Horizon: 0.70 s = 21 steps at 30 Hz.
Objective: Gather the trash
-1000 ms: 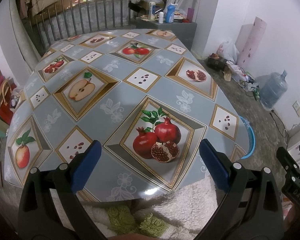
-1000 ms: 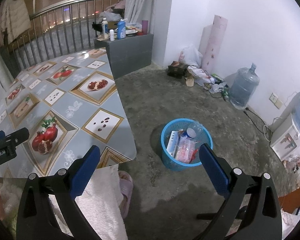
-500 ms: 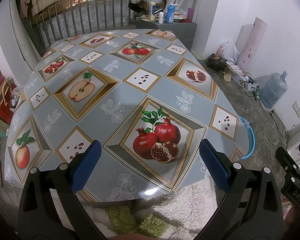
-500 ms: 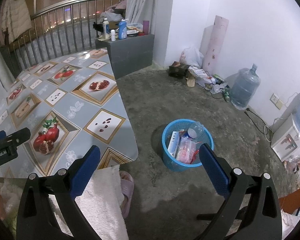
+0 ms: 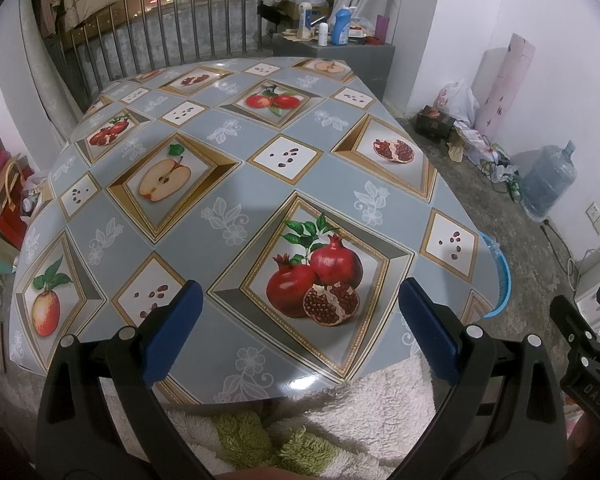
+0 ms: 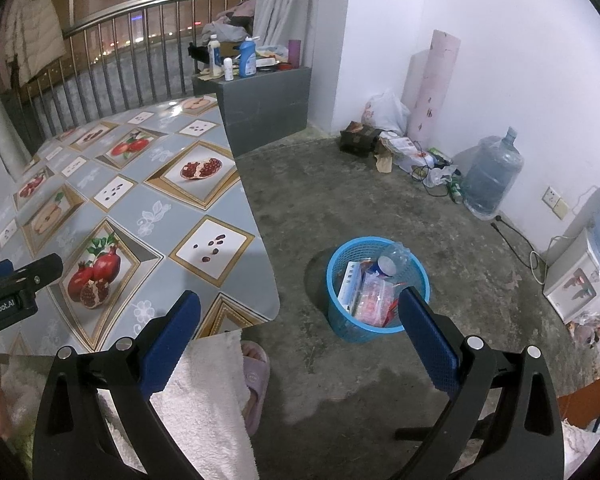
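Blue mesh formed the trash basket [image 6: 342, 322], which stood on the concrete floor [image 6: 340, 200] just beyond the counter's [image 5: 228, 184] corner; it held a clear plastic bottle [image 6: 394, 262], a white carton [image 6: 348, 284] and crinkled wrappers [image 6: 374, 298]; a large water jug [image 6: 492, 176], a pink roll [image 6: 434, 88] and a white bag [image 6: 384, 110] sat along the far wall, well apart from the basket; the counter wore a fruit-print cloth with nothing lying on it; a fluffy white garment [image 6: 204, 396] and a pink slipper [image 6: 256, 376] lay low between counter and floor; the right gripper [image 6: 300, 328] hung with its jaws wide apart and nothing between them, the basket just ahead beside its right finger; the left gripper [image 5: 298, 316] was likewise spread and empty above the counter's near edge, the basket showing only as a blue rim [image 5: 500, 280] past the counter's right side.
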{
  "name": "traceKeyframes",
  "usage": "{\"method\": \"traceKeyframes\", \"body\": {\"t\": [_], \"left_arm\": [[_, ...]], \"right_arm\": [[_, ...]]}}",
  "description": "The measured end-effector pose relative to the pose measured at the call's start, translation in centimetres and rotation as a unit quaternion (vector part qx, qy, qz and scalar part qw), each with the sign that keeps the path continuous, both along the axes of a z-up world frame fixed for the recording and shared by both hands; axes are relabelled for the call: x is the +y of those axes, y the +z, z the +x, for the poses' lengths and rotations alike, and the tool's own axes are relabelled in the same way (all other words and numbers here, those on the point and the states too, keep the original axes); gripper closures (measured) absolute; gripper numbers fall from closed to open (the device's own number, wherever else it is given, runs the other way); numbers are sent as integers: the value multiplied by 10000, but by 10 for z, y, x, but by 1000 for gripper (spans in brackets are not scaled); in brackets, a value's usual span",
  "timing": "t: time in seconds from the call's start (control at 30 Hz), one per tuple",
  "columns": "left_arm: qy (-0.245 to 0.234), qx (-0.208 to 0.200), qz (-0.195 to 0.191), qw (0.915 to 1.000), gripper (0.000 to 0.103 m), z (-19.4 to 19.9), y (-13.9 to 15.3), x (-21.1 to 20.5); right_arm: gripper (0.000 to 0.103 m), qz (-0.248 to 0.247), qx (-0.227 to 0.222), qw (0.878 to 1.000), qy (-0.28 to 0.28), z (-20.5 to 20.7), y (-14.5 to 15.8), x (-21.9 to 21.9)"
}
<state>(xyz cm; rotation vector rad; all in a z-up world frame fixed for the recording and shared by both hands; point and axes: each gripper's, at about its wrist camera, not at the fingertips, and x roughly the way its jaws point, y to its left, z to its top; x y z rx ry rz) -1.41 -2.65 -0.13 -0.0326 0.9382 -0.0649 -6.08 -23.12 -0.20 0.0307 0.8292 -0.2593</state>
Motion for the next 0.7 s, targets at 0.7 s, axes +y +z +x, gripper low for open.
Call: {"method": "traceKeyframes", "body": {"t": [0.7], "left_arm": [[-4,20,-5,10000,9,-1,-1,1]], "right_arm": [[7,26,2,10000,-8,0,0,-2]]}}
